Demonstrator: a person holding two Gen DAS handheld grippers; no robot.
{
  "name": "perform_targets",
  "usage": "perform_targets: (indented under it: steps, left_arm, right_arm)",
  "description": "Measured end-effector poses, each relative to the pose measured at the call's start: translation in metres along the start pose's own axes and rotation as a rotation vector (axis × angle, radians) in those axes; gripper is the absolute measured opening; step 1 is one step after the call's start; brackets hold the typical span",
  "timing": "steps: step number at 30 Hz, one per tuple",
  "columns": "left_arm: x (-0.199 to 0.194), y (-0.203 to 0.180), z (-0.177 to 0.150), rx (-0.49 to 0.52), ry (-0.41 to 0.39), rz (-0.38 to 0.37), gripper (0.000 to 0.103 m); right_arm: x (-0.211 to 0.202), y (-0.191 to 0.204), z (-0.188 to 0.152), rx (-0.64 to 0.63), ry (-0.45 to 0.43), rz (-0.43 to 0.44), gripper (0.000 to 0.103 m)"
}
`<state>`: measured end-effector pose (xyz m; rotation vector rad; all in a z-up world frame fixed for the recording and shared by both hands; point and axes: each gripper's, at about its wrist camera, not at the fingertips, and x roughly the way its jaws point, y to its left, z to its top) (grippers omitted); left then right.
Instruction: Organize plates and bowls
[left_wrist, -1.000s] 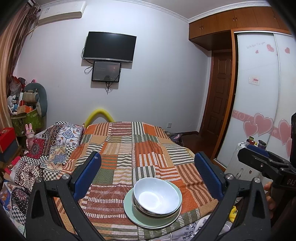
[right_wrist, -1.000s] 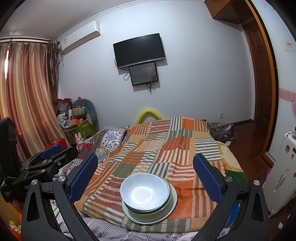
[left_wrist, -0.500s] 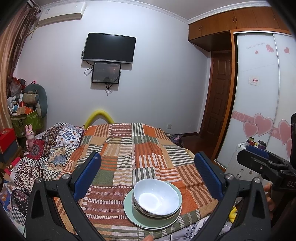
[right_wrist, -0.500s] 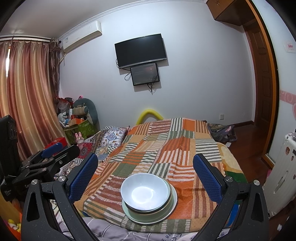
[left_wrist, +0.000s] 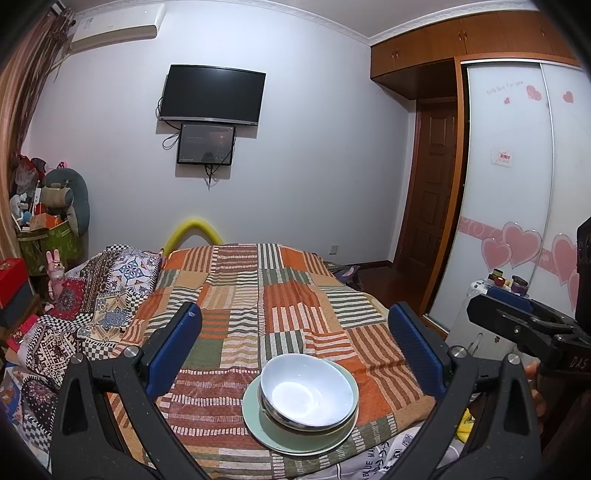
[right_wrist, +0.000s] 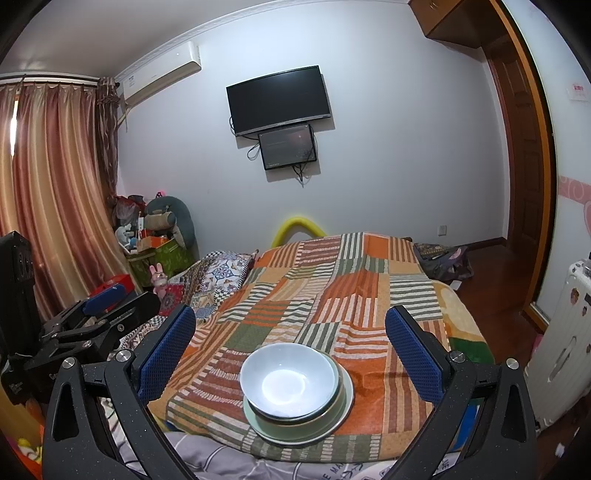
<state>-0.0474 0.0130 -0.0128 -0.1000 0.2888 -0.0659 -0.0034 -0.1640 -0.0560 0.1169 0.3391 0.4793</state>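
Crockery, one stack, near the foot edge of the bed (left_wrist: 236, 295): one glossy white round bowl (left_wrist: 308, 393), nested in what looks like a second bowl with a dark metallic rim, on one flat pale-green plate (left_wrist: 271, 432). Bedding: woven patchwork blanket (right_wrist: 332, 295), striped orange, green and cream. Left claw (left_wrist: 295, 350): two ribbed blue pads, spread wide, empty, held short of the stack. Right claw (right_wrist: 291, 354): same make, likewise wide apart and empty.

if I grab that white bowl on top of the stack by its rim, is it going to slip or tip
The white bowl looks glossy, so the rim may slip. It sits nested in another bowl on the green plate, probably loose. The patchwork blanket is soft, so the stack may rock.
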Motion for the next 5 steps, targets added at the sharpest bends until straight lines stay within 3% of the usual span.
perform_targets:
  steps: [5]
  left_arm:
    - [0.0006,-0.0011,-0.0003,0.004,0.001,-0.002,0.103]
  right_arm:
    - [0.0016,-0.0033,-0.0011,0.006,0.001,0.002,0.102]
